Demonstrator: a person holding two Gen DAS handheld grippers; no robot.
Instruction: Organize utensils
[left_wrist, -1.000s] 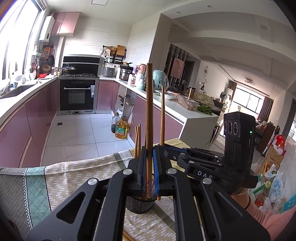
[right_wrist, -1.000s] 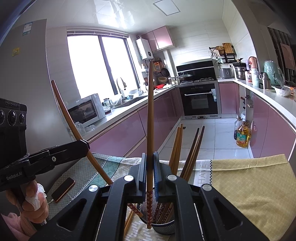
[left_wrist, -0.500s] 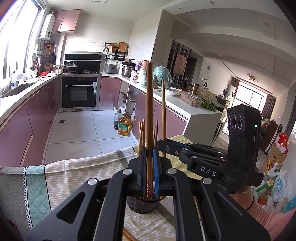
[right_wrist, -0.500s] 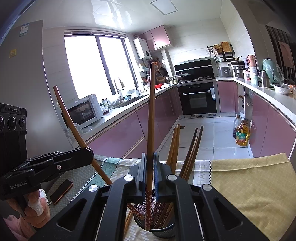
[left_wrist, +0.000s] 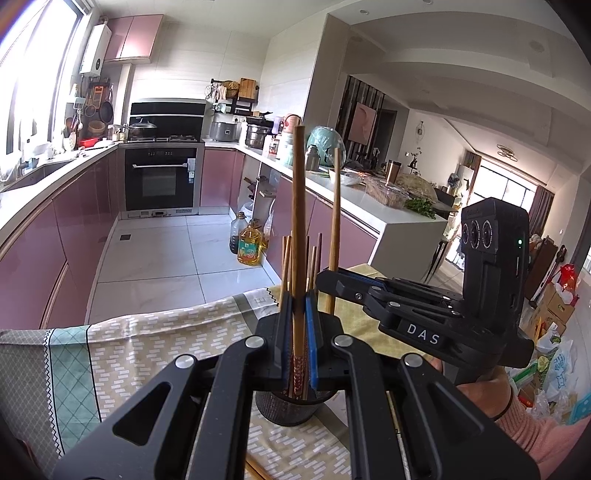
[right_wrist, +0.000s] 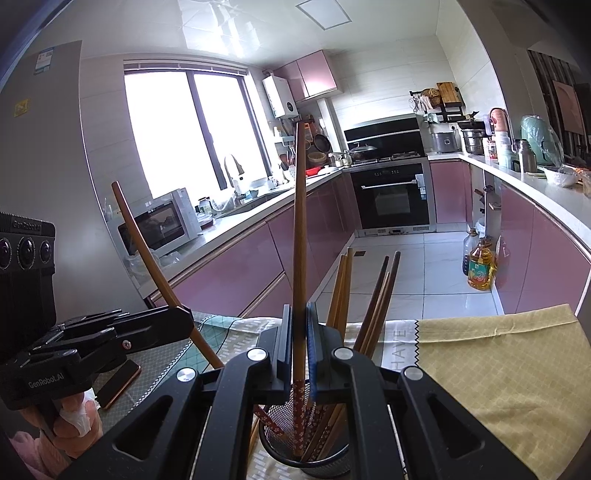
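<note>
Left wrist view: left gripper clamped on 1 wooden chopstick, blue pads tight on both sides of it. Stick upright, patterned lower end dipping into the black mesh holder straight below the jaws. About 5 more chopsticks already standing in that holder, tips poking up just behind the jaws. Holder sits on the patterned tablecloth. Right of holder: right gripper reaching in sideways, pinching a second chopstick, also near upright, lower end behind the left gripper body, so depth in holder can't be told. Hand in a pink sleeve at lower right of holder, carrying that gripper. More chopsticks lying flat on the cloth at the holder's near side, partly hidden under the gripper frame.

Right wrist view: right gripper closed on its chopstick, stick upright, patterned end inside the mesh holder directly below. 5 or so loose chopsticks leaning right in the holder. Left of holder: left gripper gripping its chopstick, tilted away to the left at top, lower end angling into the holder. Hand under that gripper, left of holder. Phone flat on the cloth, left of holder. Yellow cloth right of holder.
</note>
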